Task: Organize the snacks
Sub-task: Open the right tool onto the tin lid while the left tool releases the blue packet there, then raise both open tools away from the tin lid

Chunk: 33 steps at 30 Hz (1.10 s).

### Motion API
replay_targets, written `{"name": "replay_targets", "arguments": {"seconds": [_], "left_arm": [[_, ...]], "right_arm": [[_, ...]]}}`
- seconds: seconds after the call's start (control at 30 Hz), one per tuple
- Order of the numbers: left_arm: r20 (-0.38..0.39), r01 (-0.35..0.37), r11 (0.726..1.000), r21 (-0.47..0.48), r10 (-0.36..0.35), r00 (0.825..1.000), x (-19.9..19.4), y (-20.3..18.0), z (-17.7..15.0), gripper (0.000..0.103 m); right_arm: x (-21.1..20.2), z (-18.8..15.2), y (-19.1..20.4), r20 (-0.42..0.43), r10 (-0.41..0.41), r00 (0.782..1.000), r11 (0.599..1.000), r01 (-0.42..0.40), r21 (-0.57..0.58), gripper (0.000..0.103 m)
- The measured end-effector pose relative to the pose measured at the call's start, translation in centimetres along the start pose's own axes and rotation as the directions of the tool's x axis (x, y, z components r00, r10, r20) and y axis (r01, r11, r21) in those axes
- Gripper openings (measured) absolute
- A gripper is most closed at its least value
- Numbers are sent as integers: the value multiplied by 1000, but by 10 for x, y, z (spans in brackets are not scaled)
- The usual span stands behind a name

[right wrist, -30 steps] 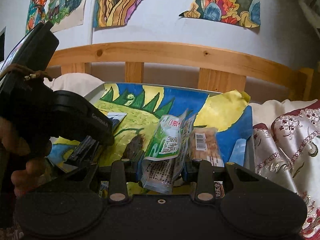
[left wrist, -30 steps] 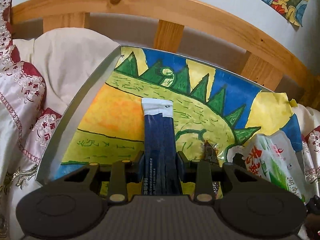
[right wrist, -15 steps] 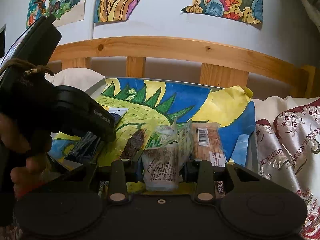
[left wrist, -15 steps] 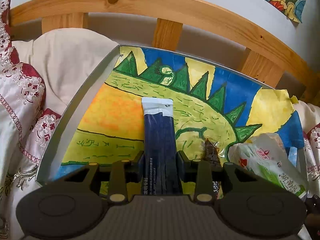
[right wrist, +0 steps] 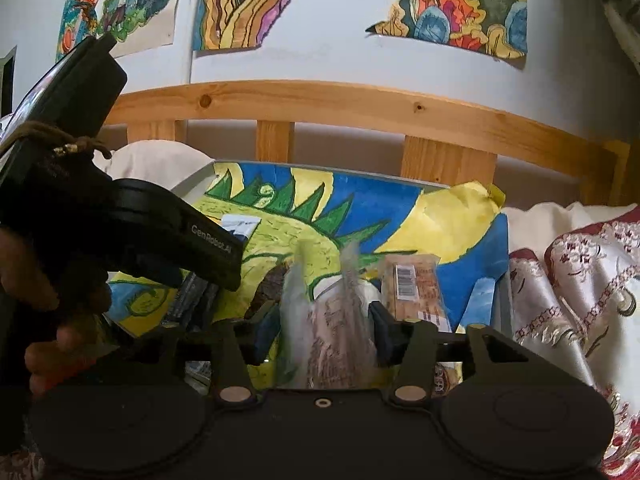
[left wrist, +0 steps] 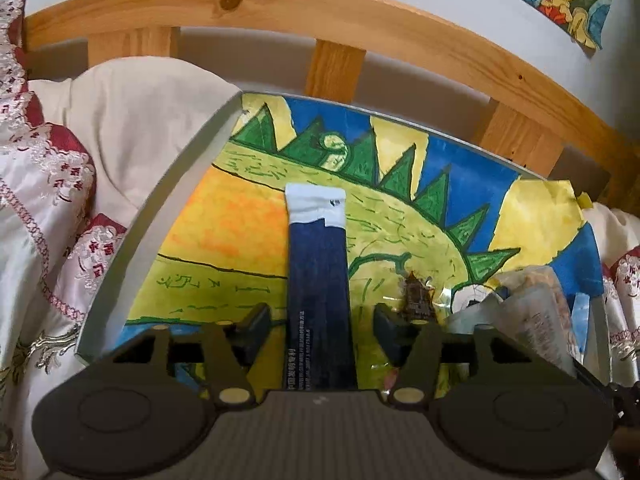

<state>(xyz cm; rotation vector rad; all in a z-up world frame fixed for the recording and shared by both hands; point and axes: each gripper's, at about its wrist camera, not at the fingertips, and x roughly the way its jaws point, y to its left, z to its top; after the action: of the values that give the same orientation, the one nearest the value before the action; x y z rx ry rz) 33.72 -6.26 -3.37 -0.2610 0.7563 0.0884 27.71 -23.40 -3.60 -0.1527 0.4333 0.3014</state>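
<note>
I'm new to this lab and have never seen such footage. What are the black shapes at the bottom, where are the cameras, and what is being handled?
There is no robot here: a person holds a two-finger tool in each hand, and a camera on each looks forward along its fingers.

In the left view, the left tool is opening; a dark blue snack packet lies between its fingers with gaps on both sides.

In the right view, the right tool is also opening around a clear, blurred snack bag. The left tool's body appears there too, held by the person's hand.

Everything lies on a tray lined with a painted paper, resting on bedding. A barcoded packet and a small brown snack lie there too.
</note>
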Motion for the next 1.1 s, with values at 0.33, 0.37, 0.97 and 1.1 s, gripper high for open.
{"name": "replay_targets", "arguments": {"seconds": [0.33, 0.37, 0.97, 1.1], "left_arm": [[97, -8, 1000, -15, 10, 995, -34, 8, 9, 93], [111, -2, 1000, -23, 5, 994, -40, 10, 10, 94], [287, 34, 999, -11, -29, 957, -154, 47, -5, 102], [308, 31, 999, 8, -32, 951, -177, 58, -19, 102]], "right_arm": [[-21, 8, 4, 105, -39, 994, 999, 40, -11, 84], [-24, 10, 4, 117, -44, 992, 999, 45, -11, 85], [-114, 24, 23, 335, -129, 934, 991, 112, 70, 102], [-135, 22, 33, 365, -130, 922, 991, 111, 73, 102]]}}
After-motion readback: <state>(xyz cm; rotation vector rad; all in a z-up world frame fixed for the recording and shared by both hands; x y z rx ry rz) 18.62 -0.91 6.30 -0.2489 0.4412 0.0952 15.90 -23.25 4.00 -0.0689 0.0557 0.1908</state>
